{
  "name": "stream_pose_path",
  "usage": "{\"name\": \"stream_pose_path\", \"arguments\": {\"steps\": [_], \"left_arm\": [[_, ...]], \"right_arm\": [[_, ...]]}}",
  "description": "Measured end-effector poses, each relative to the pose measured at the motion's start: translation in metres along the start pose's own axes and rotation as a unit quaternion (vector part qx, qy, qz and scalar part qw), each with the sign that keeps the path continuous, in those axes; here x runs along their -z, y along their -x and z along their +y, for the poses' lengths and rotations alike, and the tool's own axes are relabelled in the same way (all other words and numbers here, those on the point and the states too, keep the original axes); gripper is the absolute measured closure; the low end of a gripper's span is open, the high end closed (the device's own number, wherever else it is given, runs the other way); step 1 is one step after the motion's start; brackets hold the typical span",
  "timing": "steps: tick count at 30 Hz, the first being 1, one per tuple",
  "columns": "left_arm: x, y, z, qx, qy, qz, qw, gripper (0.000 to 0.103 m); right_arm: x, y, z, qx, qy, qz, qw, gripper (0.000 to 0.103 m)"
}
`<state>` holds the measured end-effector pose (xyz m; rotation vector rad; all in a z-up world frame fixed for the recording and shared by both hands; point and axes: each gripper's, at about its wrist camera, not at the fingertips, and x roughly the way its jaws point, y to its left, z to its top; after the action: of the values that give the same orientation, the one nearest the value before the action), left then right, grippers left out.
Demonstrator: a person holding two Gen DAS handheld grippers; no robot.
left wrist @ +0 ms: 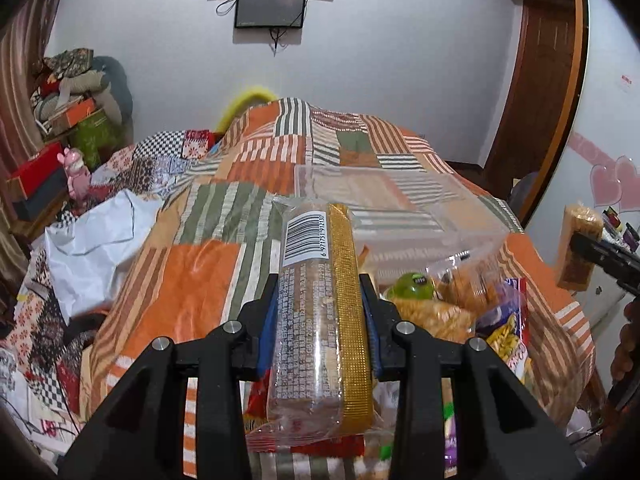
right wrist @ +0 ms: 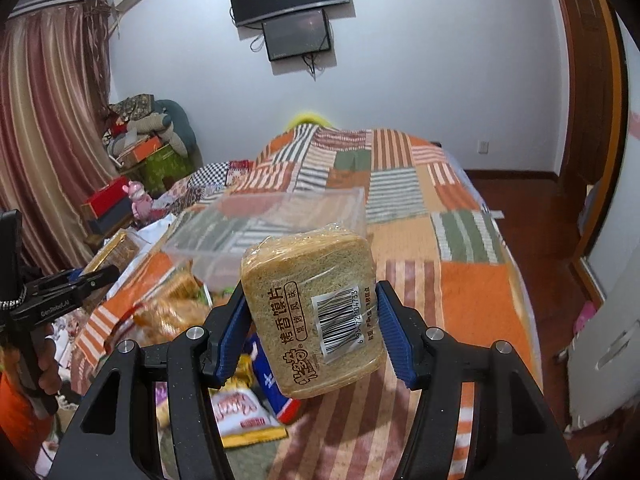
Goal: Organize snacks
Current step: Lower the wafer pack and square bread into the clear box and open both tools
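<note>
My left gripper (left wrist: 320,296) is shut on a long clear-wrapped snack pack (left wrist: 308,240) with a gold strip and a barcode, lifted above the bed. My right gripper (right wrist: 312,300) is shut on a wrapped pack of toasted bread slices (right wrist: 304,276), its blue pads pressing both sides. A clear plastic bin (right wrist: 280,216) lies on the patchwork bedspread beyond both packs, also seen in the left wrist view as the bin (left wrist: 400,200). A pile of loose snack bags (left wrist: 460,300) sits under and beside the grippers, and shows as the snack pile (right wrist: 180,312) in the right wrist view.
The patchwork bedspread (right wrist: 440,208) covers the whole bed. White paper (left wrist: 92,240) and boxes (left wrist: 36,176) crowd the left side. A wooden door (left wrist: 544,80) and wood floor (right wrist: 532,216) lie to the right. A person's hand (right wrist: 44,368) holds the left gripper's handle.
</note>
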<state>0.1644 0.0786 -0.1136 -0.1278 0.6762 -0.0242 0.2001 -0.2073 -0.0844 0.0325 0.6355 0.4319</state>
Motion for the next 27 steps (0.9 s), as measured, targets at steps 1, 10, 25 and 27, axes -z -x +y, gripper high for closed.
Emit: {"name": "stream_pose_path", "arguments": {"steps": [1,10,25,27], "left_arm": [[-0.003,-0.001,-0.001,0.0,-0.001,-0.001,1.0,0.067],[-0.034,-0.017,-0.005,0.019,-0.008,-0.006,0.9998,0.067],[-0.072,-0.073,-0.014,0.036,-0.01,0.025,0.999,0.067],[-0.075,-0.079,-0.013,0.039,-0.007,0.032,0.9987,0.067]], "right_arm": [[-0.004,-0.001,0.001,-0.001,0.002,-0.004,1.0,0.046],[-0.033,-0.024,0.005,-0.01,0.019,-0.016,1.0,0.046],[-0.054,-0.074,0.004,-0.011,0.017,0.008,1.0,0.046],[-0.055,-0.08,0.002,-0.01,0.016,0.014,1.0,0.046]]}}
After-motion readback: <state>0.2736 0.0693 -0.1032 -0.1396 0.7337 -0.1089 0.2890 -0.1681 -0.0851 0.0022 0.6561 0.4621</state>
